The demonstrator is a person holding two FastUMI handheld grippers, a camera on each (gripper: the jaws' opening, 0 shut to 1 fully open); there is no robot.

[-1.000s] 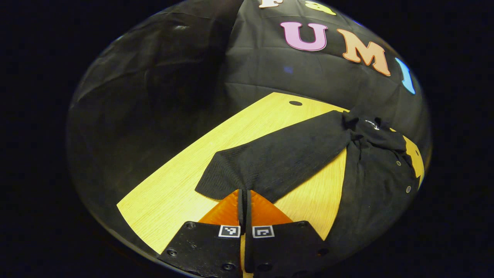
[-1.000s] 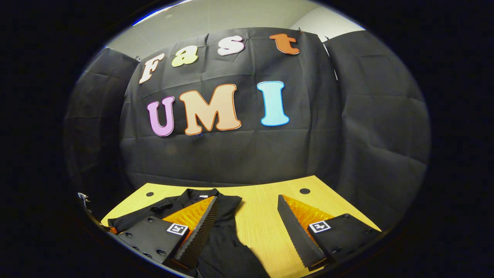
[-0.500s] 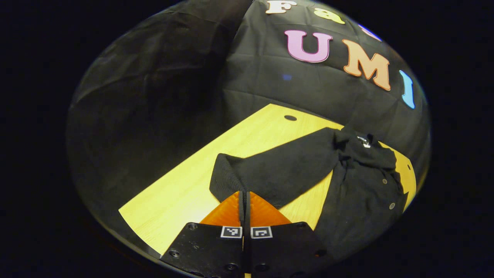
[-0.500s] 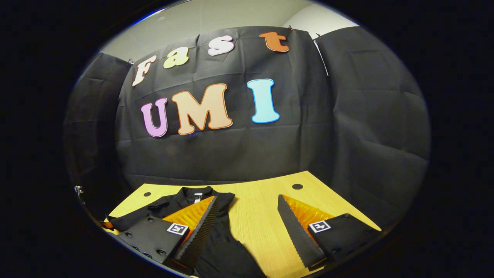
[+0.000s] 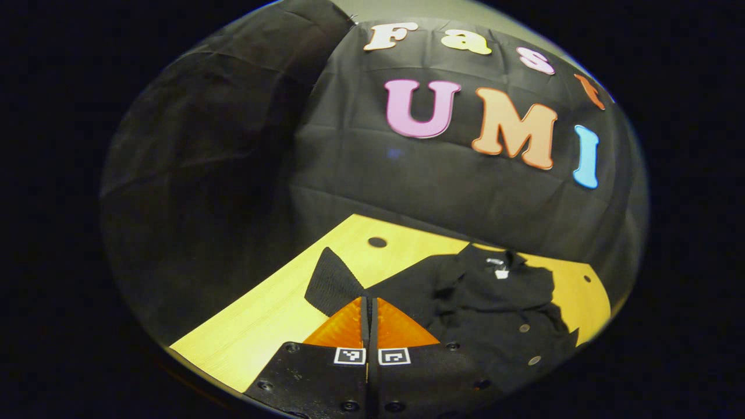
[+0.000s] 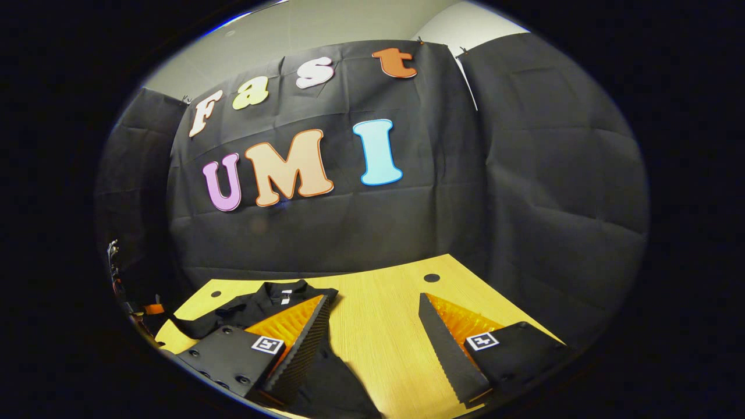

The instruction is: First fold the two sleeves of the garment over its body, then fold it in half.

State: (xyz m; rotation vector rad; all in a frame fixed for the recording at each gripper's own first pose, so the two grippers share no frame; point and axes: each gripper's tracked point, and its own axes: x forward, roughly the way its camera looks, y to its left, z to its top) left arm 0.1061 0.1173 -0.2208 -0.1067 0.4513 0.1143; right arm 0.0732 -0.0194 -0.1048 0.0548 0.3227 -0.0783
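Note:
A black buttoned garment (image 5: 500,302) lies on the light wooden table (image 5: 256,331), collar toward the booth wall. In the left gripper view my left gripper (image 5: 369,300) is shut on the garment's left sleeve (image 5: 330,284), whose ribbed cuff stands up just past the fingertips and close to the body. In the right gripper view my right gripper (image 6: 373,298) hangs open above the table with nothing between its fingers. The garment (image 6: 256,304) lies under and beyond its left finger, and bare wood shows between the two fingers.
Round holes mark the table's far corners (image 5: 377,241) (image 6: 431,277). Black cloth walls close the booth right behind the table's far edge. Bare table (image 6: 384,326) stretches to the right of the garment.
My left gripper has drawn the sleeve in from its stretched-out lie toward the garment's body, and its view has swung toward the wall. The right gripper has hardly moved and stays open.

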